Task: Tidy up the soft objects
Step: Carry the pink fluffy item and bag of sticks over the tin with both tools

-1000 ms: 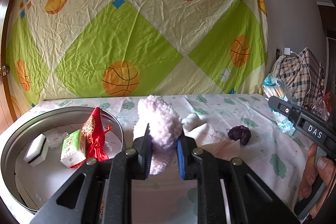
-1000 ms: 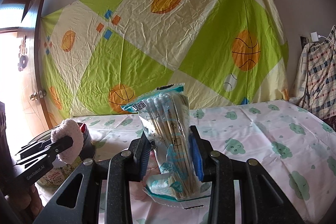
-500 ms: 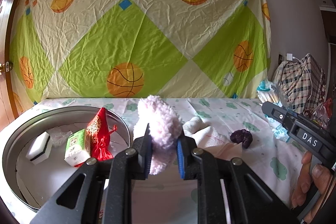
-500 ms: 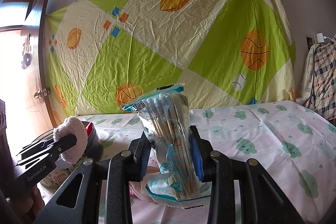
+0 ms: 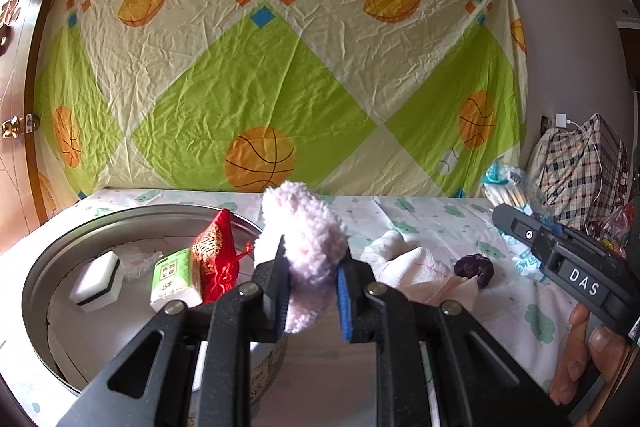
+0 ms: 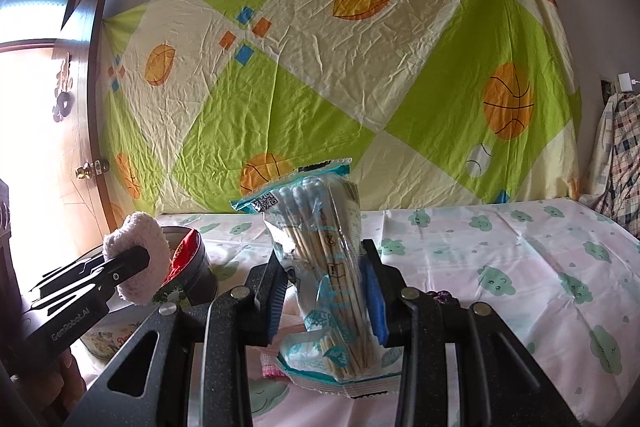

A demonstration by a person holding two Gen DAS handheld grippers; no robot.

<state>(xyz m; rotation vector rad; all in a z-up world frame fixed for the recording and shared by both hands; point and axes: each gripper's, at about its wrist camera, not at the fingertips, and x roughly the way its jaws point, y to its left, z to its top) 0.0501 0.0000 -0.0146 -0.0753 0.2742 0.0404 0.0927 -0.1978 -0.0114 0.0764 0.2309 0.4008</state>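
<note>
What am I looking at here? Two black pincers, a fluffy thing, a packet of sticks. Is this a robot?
No robot: a person holds a hand-worked claw in each hand, each with a camera looking along its fingers. The left camera shows the left claw shut on a pink fluffy pad, beside a round metal tin holding a sponge, a small carton and a red pouch. On the table lie a white cloth and a dark purple lump. The right camera shows the right claw shut on a packet of cotton swabs.

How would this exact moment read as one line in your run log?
left gripper: shut on pink fluffy pad | right gripper: shut on cotton swab pack | round tin: four items inside
</note>
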